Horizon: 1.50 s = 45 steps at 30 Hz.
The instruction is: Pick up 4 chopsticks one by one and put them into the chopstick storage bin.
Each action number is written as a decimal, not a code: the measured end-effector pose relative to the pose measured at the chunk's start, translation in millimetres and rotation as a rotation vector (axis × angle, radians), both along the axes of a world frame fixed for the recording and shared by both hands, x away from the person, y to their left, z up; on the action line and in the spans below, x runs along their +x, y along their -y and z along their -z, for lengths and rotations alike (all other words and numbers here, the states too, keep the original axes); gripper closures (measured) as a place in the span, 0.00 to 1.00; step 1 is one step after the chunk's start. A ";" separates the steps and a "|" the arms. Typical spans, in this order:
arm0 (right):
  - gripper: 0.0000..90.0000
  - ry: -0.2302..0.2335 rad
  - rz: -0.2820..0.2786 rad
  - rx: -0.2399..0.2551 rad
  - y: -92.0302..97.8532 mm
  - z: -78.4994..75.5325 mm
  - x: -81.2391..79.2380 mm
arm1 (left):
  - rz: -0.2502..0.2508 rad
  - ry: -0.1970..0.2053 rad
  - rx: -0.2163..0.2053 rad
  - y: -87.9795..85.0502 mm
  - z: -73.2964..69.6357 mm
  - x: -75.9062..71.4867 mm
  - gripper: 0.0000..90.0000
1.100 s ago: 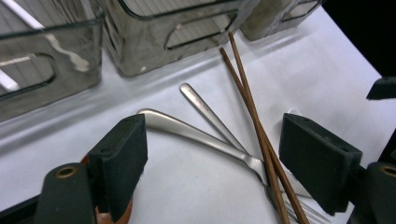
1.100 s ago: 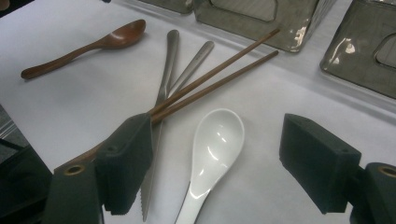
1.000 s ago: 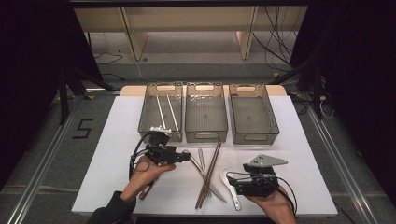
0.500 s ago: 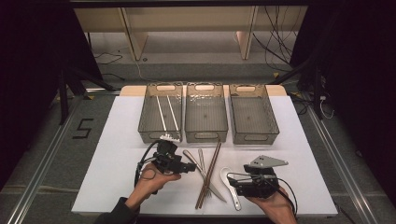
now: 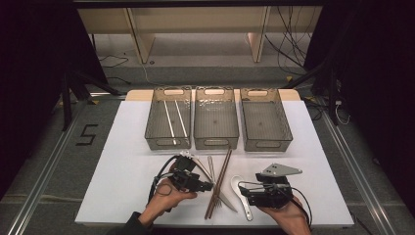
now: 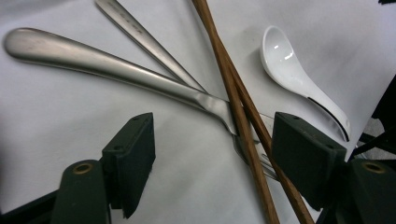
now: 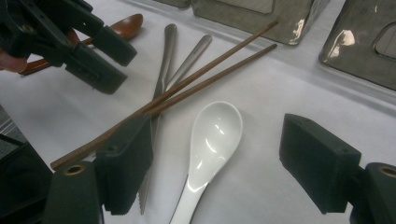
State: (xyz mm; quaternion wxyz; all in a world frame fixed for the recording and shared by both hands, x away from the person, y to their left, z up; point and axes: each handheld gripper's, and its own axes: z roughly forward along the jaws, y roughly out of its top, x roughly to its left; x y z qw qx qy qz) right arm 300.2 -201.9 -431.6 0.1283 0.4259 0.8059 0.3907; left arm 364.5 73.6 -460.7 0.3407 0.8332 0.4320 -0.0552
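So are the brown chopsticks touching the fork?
Touching. In the left gripper view the chopsticks cross directly over the fork at its neck, resting on it.

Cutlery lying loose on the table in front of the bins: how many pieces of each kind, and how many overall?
Brown chopsticks: 2
Metal fork: 1
Metal knife: 1
White spoon: 1
Brown spoon: 1
Total: 6

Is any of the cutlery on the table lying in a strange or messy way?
Yes. The brown chopsticks lie crossed over the fork, and a knife lies under them. The white spoon lies apart, undamaged. Nothing is spilled.
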 end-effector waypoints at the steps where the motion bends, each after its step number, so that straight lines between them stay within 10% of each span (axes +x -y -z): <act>1: 0.29 0.000 0.001 0.000 0.0 0.1 0.0 | 0.006 -0.002 0.004 1.8 0.8 -0.9 0.34; 35: 0.30 0.000 0.006 0.003 2.3 -0.5 -0.9 | 0.006 -0.012 0.042 15.5 14.3 -1.9 0.59; 45: 0.30 0.002 0.007 0.004 3.1 -0.7 -1.0 | 0.071 0.003 0.094 16.5 9.6 -6.6 0.64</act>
